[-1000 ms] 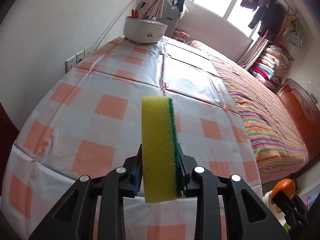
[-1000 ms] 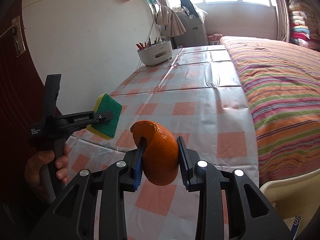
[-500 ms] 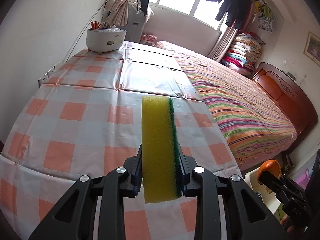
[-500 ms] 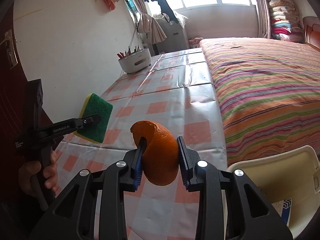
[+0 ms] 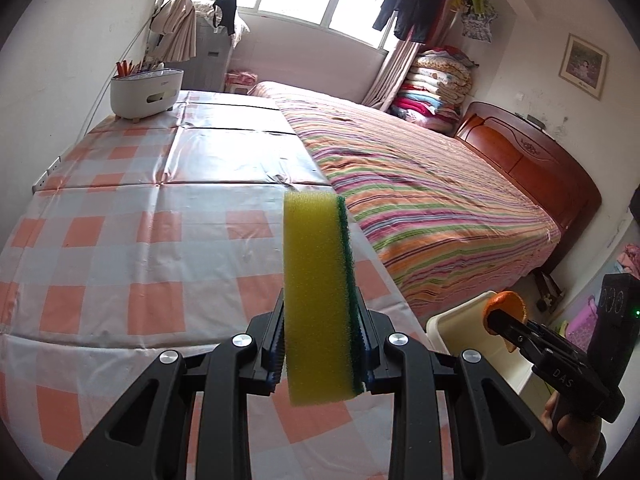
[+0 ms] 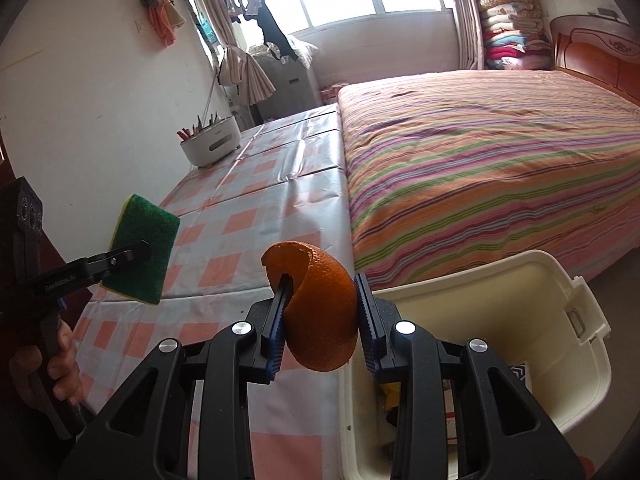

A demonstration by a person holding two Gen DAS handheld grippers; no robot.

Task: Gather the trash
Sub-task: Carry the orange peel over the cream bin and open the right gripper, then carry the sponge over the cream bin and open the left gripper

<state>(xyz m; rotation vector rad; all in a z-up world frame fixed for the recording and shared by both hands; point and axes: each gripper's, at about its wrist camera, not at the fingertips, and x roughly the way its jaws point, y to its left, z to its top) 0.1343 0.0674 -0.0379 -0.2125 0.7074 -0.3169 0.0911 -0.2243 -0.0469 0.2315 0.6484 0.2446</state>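
Bin (image 6: 520, 280) holds paper scraps; right gripper (image 6: 320, 320) clamps orange peel (image 6: 320, 312); left gripper (image 5: 320, 336) clamps sponge (image 5: 316, 288).

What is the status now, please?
Left hand-held gripper shut on sponge. Right hand-held gripper shut on orange peel, near the cream bin rim. Nothing blocking.

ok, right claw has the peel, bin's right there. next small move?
Probably carry the right claw a little further right, over the cream bin, before opening. The orange peel hangs about at the bin's near-left rim, beside the table edge, so a release now might miss.
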